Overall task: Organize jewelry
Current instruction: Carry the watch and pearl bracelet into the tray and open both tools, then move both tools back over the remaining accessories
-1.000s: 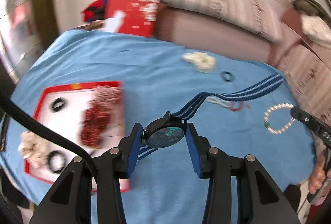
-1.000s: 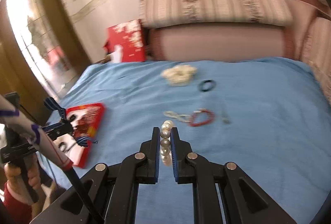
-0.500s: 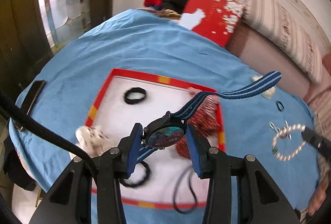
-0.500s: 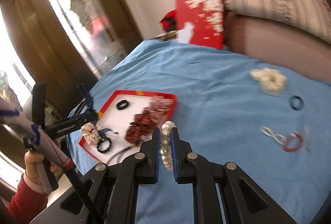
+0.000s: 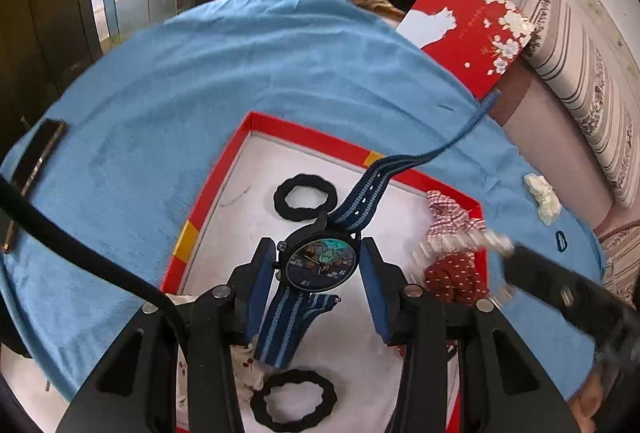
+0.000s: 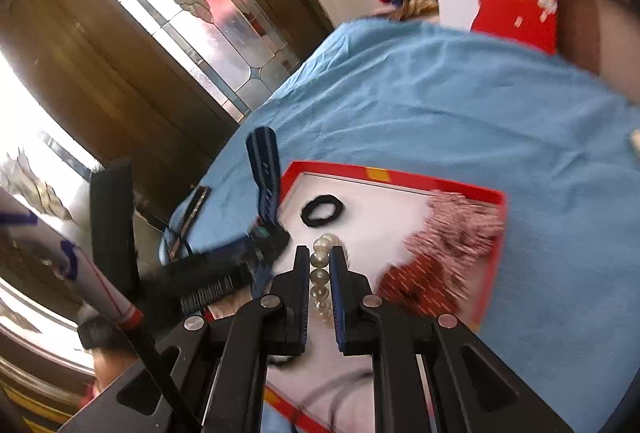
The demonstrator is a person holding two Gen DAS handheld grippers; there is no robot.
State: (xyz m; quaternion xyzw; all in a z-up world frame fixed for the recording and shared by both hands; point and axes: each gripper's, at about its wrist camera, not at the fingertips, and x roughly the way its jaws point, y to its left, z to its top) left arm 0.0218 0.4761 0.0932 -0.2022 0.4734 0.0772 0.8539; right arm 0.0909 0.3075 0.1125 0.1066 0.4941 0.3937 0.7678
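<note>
Left wrist view: the left tool [image 5: 318, 267] is closed on the watch [image 5: 320, 264] at its case, strap trailing, above the red tray [image 5: 304, 139] on the blue-covered worktop [image 5: 224, 73]. I judge this the drop-off step; next, lower and release onto bare white lining. Two black hair ties [image 5: 304, 192] lie inside.

Right wrist view: the right tool [image 6: 320, 269] pinches one pearl bracelet [image 6: 320, 275] over the same tray [image 6: 400, 179]; one black tie [image 6: 323, 209] shows here.
</note>
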